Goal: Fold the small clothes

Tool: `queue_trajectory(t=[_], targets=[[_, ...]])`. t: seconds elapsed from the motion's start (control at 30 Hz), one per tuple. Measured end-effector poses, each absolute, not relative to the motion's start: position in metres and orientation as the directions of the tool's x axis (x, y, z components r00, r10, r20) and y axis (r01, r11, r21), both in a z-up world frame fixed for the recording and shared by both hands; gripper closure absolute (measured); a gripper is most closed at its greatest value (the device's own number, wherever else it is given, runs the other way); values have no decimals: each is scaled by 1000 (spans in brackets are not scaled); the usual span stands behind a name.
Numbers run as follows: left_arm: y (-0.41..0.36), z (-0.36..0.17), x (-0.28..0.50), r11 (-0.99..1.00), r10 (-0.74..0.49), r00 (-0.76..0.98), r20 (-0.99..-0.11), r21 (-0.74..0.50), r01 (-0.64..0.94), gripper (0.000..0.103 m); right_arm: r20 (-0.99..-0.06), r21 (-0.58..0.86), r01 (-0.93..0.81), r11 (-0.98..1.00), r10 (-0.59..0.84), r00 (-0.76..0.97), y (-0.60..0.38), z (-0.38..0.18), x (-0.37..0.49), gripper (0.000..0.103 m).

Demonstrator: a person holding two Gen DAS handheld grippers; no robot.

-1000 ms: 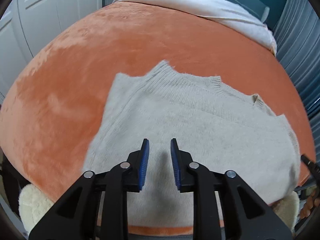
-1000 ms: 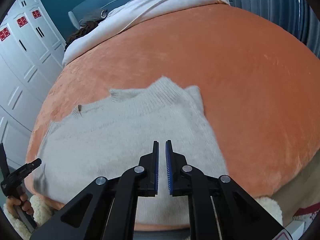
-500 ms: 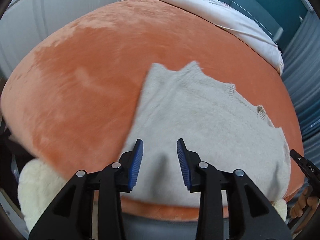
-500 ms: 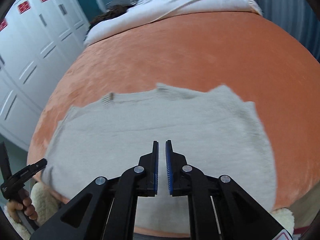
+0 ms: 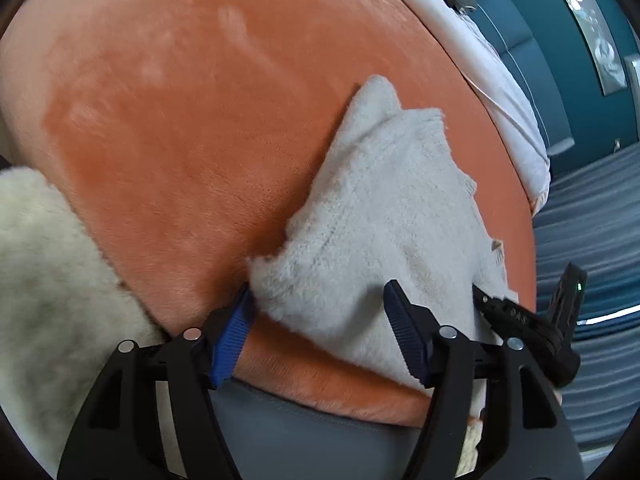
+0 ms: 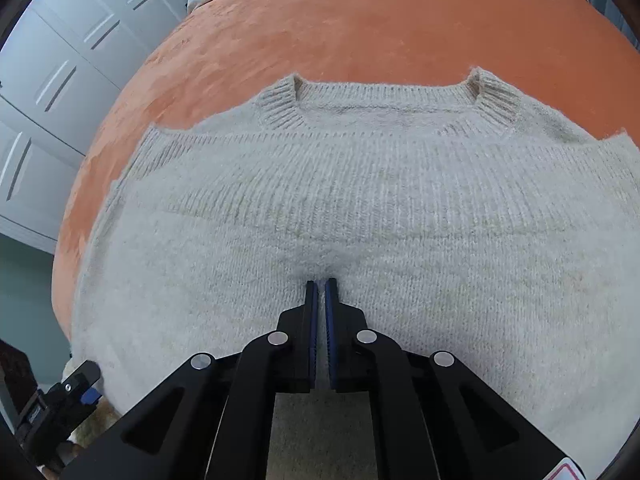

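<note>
A cream knitted sweater lies flat on an orange plush bed cover, its ribbed collar at the far side. My right gripper is shut, its tips pressed on the sweater's middle near the hem; whether it pinches fabric I cannot tell. My left gripper is wide open at the sweater's near left corner, jaws straddling the corner at the bed's edge. The right gripper's body shows at the right of the left wrist view. The left gripper's tip shows at the lower left of the right wrist view.
The orange cover spreads beyond the sweater. A fluffy cream rug lies below the bed at the left. A white duvet sits at the head of the bed. White wardrobe doors stand at the left.
My left gripper has opened wider and dropped to the sweater's near left corner. My right gripper stayed shut and came down onto the sweater's middle.
</note>
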State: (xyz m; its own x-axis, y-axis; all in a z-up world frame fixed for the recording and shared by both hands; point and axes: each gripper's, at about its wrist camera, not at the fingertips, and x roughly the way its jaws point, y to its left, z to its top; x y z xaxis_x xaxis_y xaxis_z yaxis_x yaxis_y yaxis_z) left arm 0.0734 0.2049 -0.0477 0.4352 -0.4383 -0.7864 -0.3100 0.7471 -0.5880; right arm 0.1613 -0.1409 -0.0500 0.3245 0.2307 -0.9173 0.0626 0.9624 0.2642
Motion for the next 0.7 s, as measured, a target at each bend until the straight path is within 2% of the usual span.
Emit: queue_trajectory(t=[0.07,0.13,0.17,0.2,0.27,0.3,0.47,0.6,0.67,0.7], targets=[[202,-50,78,729,-432,469,-770,-604,-322,26,-914,281,71,957,245,322,-146,-52,162,103],[195,-46,83,755,-405,476,-781,-579,-308,27,-909,300,81,950,260,326,-151,-53,159,103],[191,-43,86,775,-387,474,-791,-557,-299,37,-907,302,82,950,260,332,-152,-53,158,103],[189,-41,88,785,-379,476,-794,-548,-288,56,-905,297,78,952,255,339,-152,-53,156,103],[188,-38,92,775,-422,463,-779,-575,-261,77,-906,272,62,960,234,352,-143,-55,160,103],[188,-32,91,763,-436,471,-767,-592,-258,80,-907,254,51,966,220,358,-141,-54,159,103],[138,53,89,822,-454,579,-677,-570,-22,86,-892,270,40,962,234,388,-144,-54,159,103],[62,120,83,823,-537,600,-593,-523,221,87,-822,467,119,876,381,423,-177,-44,147,102],[13,143,75,803,-590,574,-568,-484,348,87,-779,521,156,839,394,487,-207,-26,124,87],[-8,148,72,789,-614,554,-563,-472,394,87,-758,540,172,824,387,525,-228,-16,106,86]])
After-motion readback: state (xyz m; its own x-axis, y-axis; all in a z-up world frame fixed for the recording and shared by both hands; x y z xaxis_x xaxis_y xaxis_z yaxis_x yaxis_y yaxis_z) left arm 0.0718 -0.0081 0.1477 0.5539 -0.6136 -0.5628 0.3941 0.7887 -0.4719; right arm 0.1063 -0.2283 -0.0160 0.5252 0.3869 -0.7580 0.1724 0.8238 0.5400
